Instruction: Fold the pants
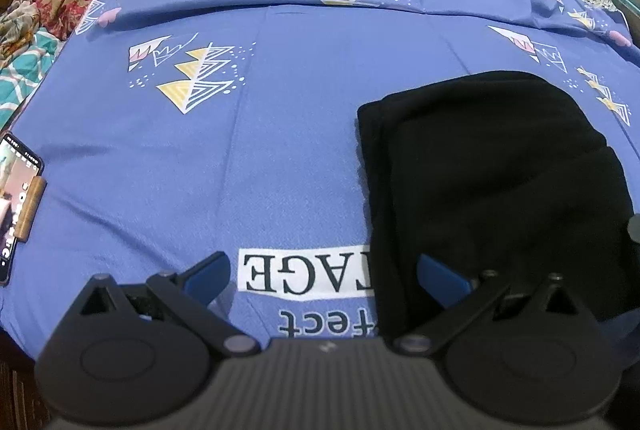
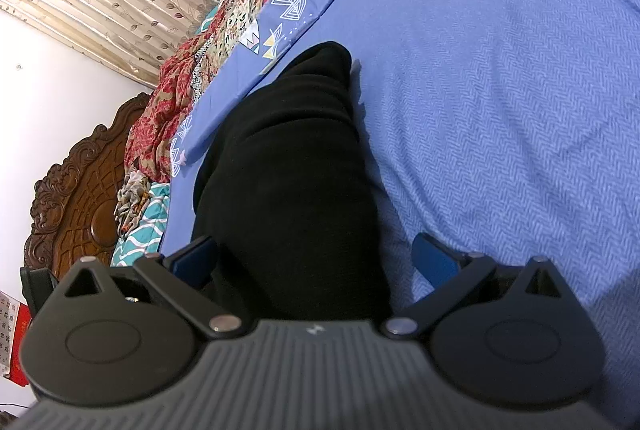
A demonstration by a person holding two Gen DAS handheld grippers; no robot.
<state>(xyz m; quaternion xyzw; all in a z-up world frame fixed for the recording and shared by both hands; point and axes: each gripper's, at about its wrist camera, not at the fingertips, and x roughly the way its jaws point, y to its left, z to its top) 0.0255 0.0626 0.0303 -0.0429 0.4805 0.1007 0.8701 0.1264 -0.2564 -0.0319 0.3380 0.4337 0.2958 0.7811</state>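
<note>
The black pants [image 1: 492,182] lie folded into a compact stack on the blue bedsheet [image 1: 240,158], toward the bed's near edge. Both the left tongs [image 1: 324,276] and the right tongs [image 2: 314,256] stand wide, holding nothing. The fabric looks soft, limp and light; pinching a doubled folded edge should grip best.

Pants [image 1: 492,166] lie on sheet [image 1: 240,158], phone [image 1: 18,202] far left.

Left gripper [image 1: 324,280] and right gripper [image 2: 314,264] (both empty) hold fingers spread wide.
</note>
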